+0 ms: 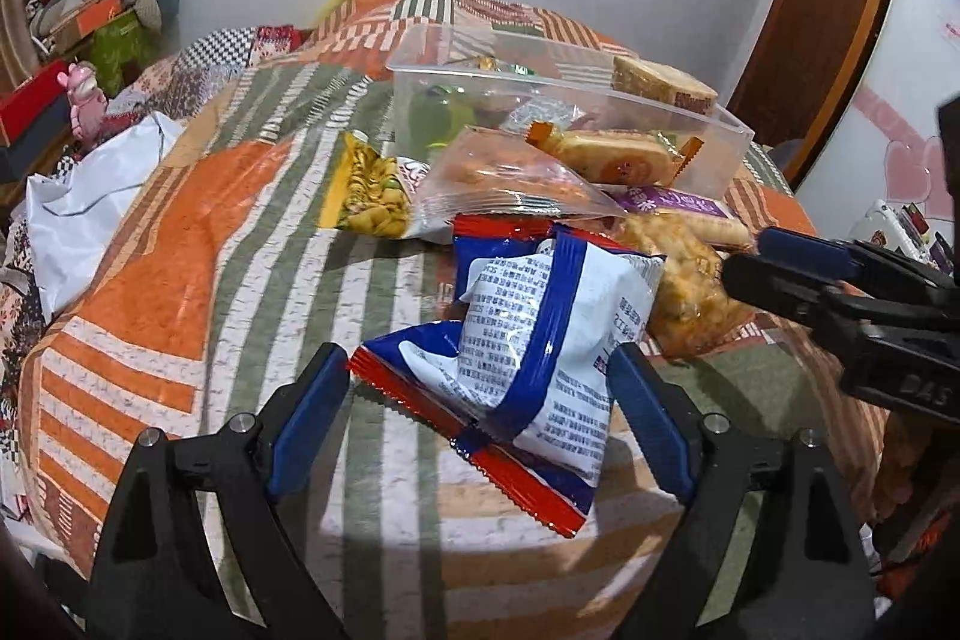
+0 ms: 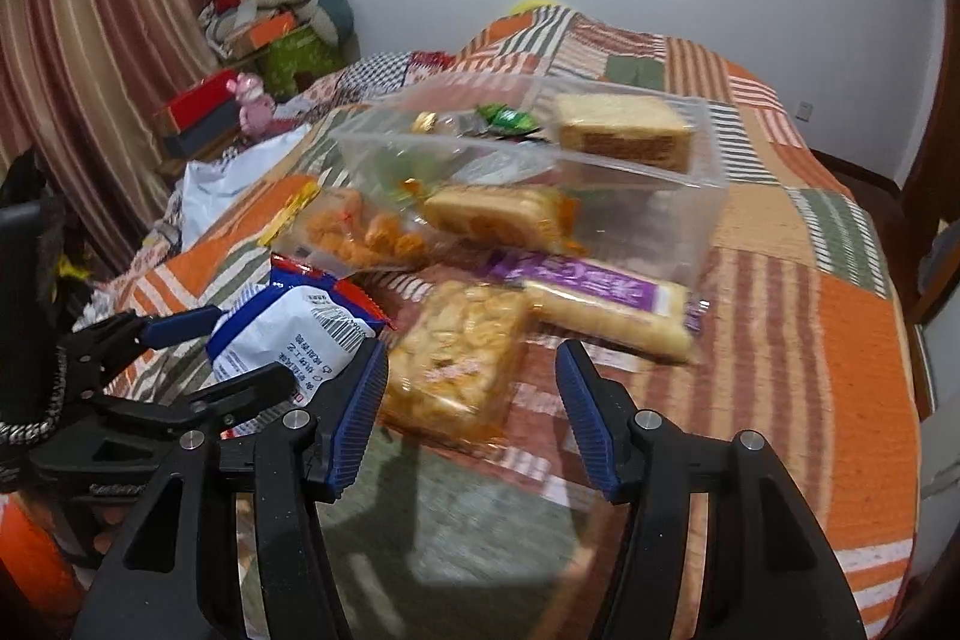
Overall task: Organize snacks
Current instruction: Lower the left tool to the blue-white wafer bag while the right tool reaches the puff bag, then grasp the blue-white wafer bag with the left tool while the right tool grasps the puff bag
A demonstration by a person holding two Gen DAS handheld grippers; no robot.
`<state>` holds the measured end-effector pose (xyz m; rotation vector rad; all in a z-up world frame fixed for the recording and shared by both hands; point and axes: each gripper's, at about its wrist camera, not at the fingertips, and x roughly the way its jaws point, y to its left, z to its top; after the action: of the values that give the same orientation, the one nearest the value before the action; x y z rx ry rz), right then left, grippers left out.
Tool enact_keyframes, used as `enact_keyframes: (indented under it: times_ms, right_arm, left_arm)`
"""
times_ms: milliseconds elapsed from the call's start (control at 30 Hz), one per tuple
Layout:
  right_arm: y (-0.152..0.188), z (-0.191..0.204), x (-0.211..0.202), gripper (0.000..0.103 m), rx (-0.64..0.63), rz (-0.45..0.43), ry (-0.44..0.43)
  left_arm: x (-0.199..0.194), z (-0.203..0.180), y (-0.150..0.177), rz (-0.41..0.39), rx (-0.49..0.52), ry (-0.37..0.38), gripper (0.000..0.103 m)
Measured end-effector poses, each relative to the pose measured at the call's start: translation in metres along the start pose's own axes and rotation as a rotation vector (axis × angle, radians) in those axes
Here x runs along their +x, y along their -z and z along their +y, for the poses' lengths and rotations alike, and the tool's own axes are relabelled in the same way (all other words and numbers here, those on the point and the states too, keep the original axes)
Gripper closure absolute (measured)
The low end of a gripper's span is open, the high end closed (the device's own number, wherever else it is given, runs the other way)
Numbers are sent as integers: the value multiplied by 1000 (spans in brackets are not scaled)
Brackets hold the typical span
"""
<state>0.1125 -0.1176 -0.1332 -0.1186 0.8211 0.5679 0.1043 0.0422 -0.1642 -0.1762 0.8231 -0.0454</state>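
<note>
Here the left gripper (image 1: 480,424) stood wide open with the blue-and-white snack packet (image 1: 528,340) lying between its two blue pads, neither pad pressing on it; the right-hand pad seemed to brush the packet's edge, though that could not be told for sure. The packet lay on the quilted bedspread (image 1: 180,244) towards its near edge, its long axis running slantwise from the near left to the far right, so it sat skewed to the line between the pads. Just to its right lay the clear bag of golden fried snacks (image 2: 456,358), straight ahead of the right gripper (image 2: 474,400), whose jaws were parted and empty, the bag reaching in between the tips with its long axis running nearly straight away from them. Each hand was thus nearer its own packet. Farther back, towards the middle of the bedspread, stood the clear plastic box (image 2: 690,196), already holding several snacks, and both packets likely belonged in it.
</note>
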Motion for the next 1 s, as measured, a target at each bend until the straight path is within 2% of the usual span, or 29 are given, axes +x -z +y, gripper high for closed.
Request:
enact_keyframes:
  times_ms: [100, 367, 433, 467, 567, 767, 1000]
  right_arm:
    - [-2, 8, 11, 36, -25, 17, 15]
    - [1, 2, 26, 36, -11, 59, 41]
    - [1, 0, 26, 42, -1, 63, 25]
    - [1, 0, 25, 53, 0, 62, 6]
    - [4, 2, 19, 57, -23, 46, 9]
    - [13, -4, 4, 58, -21, 30, 4]
    - [21, -17, -10, 58, 9, 15, -7]
  left_arm:
    - [-5, 3, 3, -18, -6, 12, 21]
    - [-6, 14, 2, 0, -59, 49, 23]
    - [-6, 13, 2, 3, -61, 46, 22]
    - [-5, 11, 2, 4, -61, 44, 21]
    - [-4, 7, 1, 10, -56, 38, 19]
    - [1, -3, -5, 38, -38, 54, 16]
    - [18, -18, -13, 69, 1, 20, 13]
